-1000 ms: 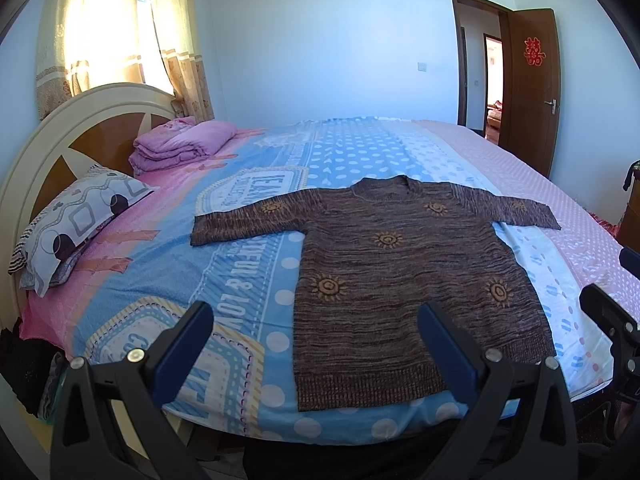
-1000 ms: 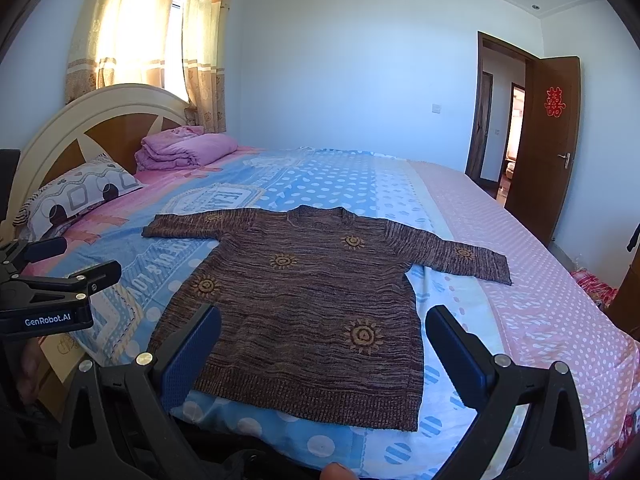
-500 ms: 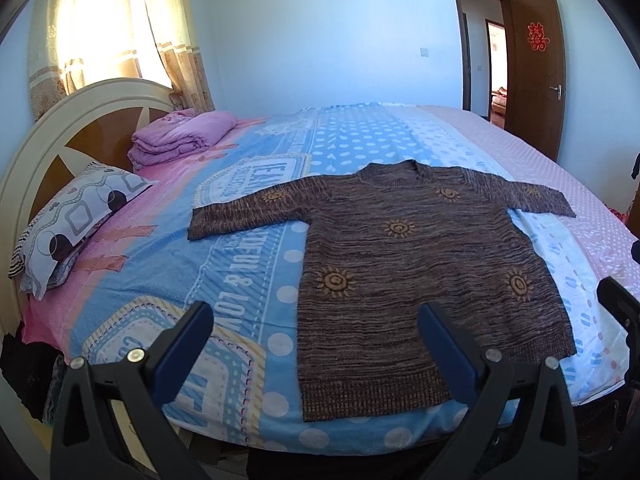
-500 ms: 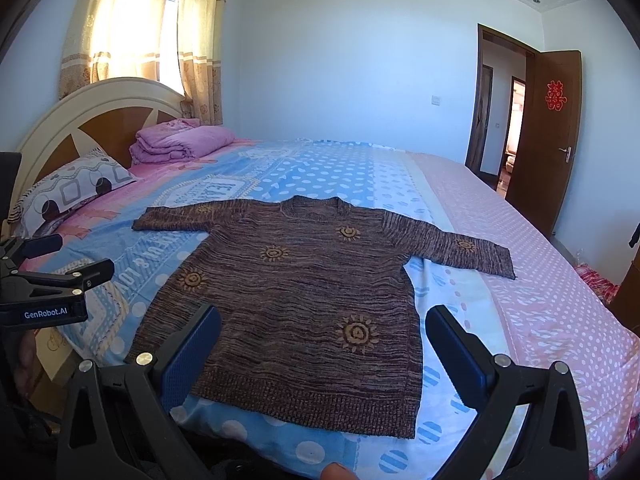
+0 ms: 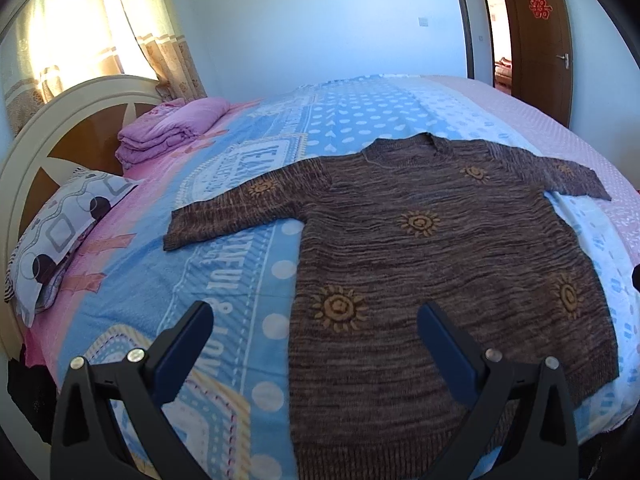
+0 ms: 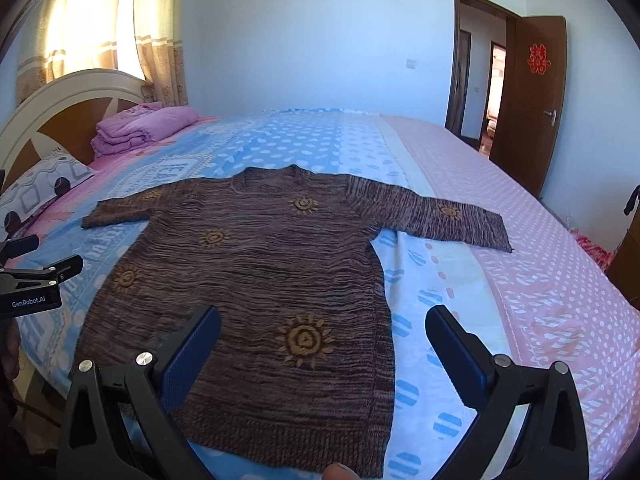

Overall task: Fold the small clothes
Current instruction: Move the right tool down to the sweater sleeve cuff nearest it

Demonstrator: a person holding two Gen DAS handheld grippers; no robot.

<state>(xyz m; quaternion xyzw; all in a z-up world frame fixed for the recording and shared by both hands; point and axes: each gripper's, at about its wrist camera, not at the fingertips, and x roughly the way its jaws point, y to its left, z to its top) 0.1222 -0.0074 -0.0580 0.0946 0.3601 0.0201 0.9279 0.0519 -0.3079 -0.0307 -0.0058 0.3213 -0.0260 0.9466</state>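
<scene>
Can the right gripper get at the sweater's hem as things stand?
Probably yes. The right gripper is open just above the brown sweater, whose hem lies flat on the bed with nothing between.

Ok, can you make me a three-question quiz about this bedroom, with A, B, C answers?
1. Where does the pink blanket lie?
A. by the headboard
B. on the sweater
C. on the floor

2. What colour is the sweater?
A. green
B. brown with yellow suns
C. plain white

3. How is the sweater lying?
A. folded in half
B. rolled up
C. spread flat, sleeves out

Answers: 1 A, it sits folded near the headboard, above the pillow. 2 B, brown knit with sun shapes. 3 C, both sleeves stretch sideways on the bed, and the left gripper and right gripper are open.
</scene>
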